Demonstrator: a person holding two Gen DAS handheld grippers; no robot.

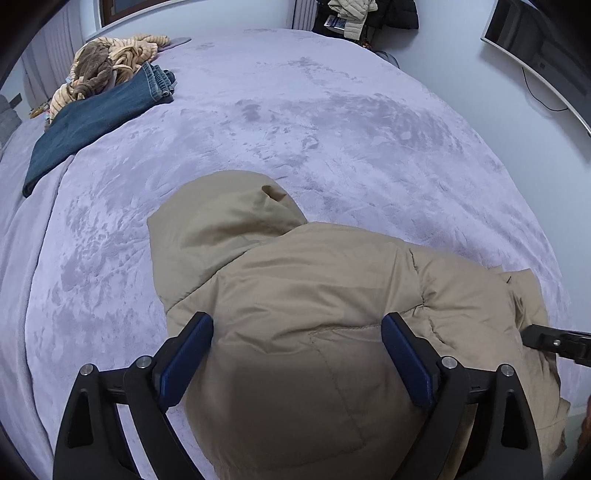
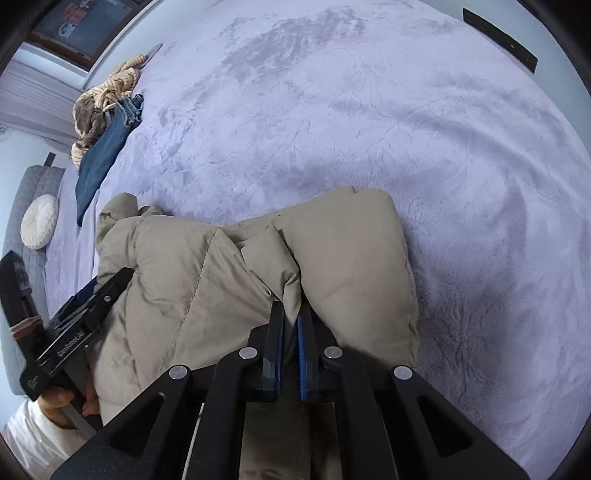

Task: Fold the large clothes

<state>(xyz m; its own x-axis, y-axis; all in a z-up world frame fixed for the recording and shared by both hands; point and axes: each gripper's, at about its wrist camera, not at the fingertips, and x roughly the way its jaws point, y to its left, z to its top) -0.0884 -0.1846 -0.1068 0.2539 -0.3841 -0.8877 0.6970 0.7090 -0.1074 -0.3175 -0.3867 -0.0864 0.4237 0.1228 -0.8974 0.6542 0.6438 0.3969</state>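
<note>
A beige puffer jacket [image 1: 295,295] lies bunched on the lilac bed cover [image 1: 295,110], its hood [image 1: 221,218] pointing away from me. My left gripper [image 1: 297,325] is open, its blue-padded fingers [image 1: 188,354] wide apart over the jacket's back. It also shows at the left of the right wrist view [image 2: 110,284]. My right gripper [image 2: 291,314] is shut on a fold of the jacket [image 2: 295,291] near its rolled end [image 2: 351,251]. Its tip shows at the right edge of the left wrist view [image 1: 532,336].
Folded blue jeans [image 1: 92,118] and a striped tan garment [image 1: 110,62] lie at the bed's far left. A grey headboard with a round white cushion [image 2: 38,221] is at the left. Hanging clothes [image 1: 354,14] and a wall screen [image 1: 535,48] stand beyond the bed.
</note>
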